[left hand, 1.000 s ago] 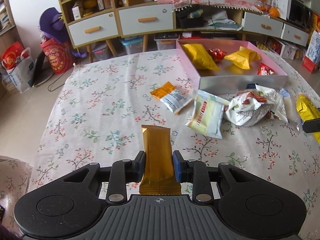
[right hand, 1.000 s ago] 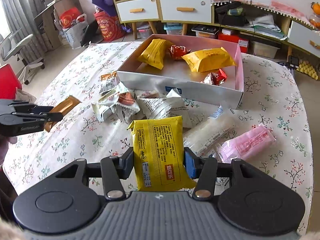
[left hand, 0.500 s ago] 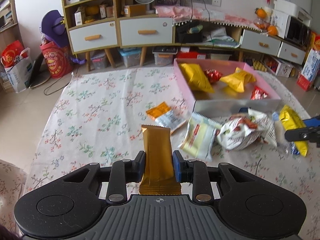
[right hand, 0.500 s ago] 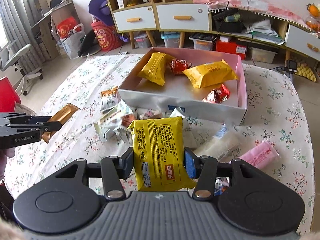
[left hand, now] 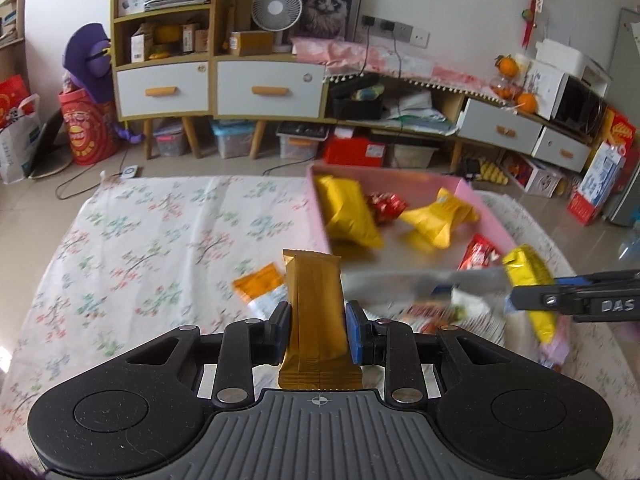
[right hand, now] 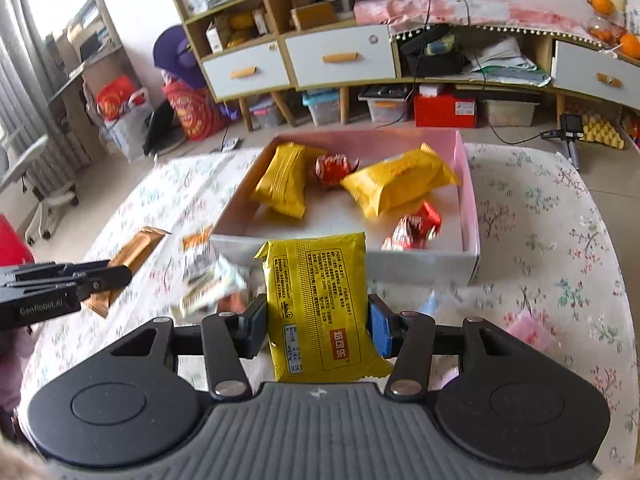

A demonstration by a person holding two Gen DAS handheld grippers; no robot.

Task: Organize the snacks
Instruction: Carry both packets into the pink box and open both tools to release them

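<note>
A gold-brown snack bar is held upright between the fingers of the left gripper, above the floral-clothed worktop. A yellow printed snack packet is clamped between the fingers of the right gripper, just before the near wall of the pink-walled box. Within the box are seen two yellow pillow packs and two red-wrapped sweets. Between the grippers and the box, loose snacks are scattered on the worktop: an orange-and-white packet and blurred white wrappers; their details cannot be told. Only in the right wrist view are a pink packet at the right and the left gripper from its side shown. In the left wrist view the right gripper enters from the right edge, its yellow packet standing before the box's near corner. Low cabinets with white drawers line the room behind.
</note>
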